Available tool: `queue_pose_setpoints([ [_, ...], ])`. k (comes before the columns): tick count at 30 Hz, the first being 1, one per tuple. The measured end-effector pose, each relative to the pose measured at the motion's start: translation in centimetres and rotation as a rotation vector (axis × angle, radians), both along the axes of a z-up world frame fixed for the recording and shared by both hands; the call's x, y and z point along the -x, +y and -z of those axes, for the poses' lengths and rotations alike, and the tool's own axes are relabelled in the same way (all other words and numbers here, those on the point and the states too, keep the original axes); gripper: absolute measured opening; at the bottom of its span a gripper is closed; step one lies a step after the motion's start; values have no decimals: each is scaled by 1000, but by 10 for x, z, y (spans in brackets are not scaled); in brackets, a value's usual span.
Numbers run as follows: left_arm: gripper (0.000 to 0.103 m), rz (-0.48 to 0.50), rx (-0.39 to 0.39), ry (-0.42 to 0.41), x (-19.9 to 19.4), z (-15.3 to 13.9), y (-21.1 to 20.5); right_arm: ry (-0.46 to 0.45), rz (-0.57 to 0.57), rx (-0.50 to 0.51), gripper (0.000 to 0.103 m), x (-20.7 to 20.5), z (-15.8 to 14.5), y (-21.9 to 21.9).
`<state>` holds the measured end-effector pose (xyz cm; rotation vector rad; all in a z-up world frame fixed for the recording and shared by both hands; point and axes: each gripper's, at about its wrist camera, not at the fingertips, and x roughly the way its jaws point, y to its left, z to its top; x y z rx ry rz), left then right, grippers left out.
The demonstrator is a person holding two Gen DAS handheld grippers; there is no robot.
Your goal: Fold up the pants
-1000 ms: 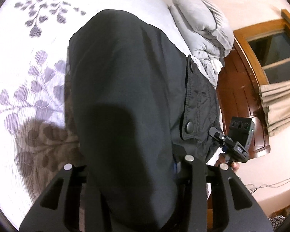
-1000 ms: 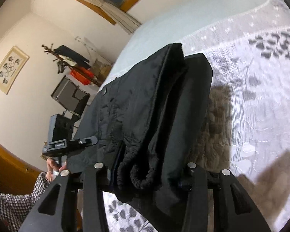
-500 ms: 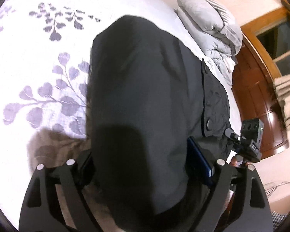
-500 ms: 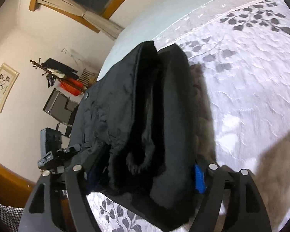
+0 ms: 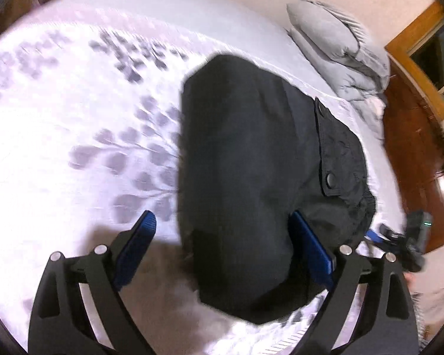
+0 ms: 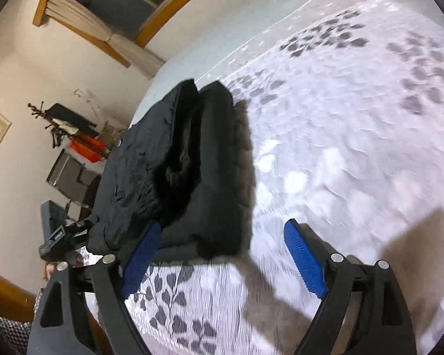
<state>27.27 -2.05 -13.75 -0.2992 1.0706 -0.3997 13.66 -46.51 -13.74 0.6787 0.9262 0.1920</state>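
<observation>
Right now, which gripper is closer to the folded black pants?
Roughly equal. The left gripper is open, straddling the pants' edge; the right gripper is open, one finger against them.

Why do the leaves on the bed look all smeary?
Left wrist view: motion blur smears the leaf print, though the pants stay fairly sharp. Right wrist view: far leaves blur too, and a brown shadow falls on the bed.

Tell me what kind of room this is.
Most likely a bedroom. The pants lie on a bed with a leaf-print bedspread, a folded grey duvet sits at its far end, and a coat rack stands by the wall.
</observation>
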Motion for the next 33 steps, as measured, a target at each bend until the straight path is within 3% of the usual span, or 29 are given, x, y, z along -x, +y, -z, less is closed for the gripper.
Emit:
queue_pose_setpoints([
  [4, 96, -26, -122, -100, 28, -30, -6, -23, 46, 151, 100, 19, -37, 19],
  [14, 99, -62, -291, -156, 88, -74, -26, 7, 75, 393, 99, 37, -93, 93],
  [18, 99, -48, -402, -195, 106, -86, -33, 1, 89, 466, 99, 44, -110, 111],
  [28, 99, -74, -337, -222, 131, -113, -31, -49, 57, 483, 99, 61, -145, 137],
  [33, 99, -86, -320, -224, 139, -119, -28, -51, 43, 485, 99, 69, -149, 145],
])
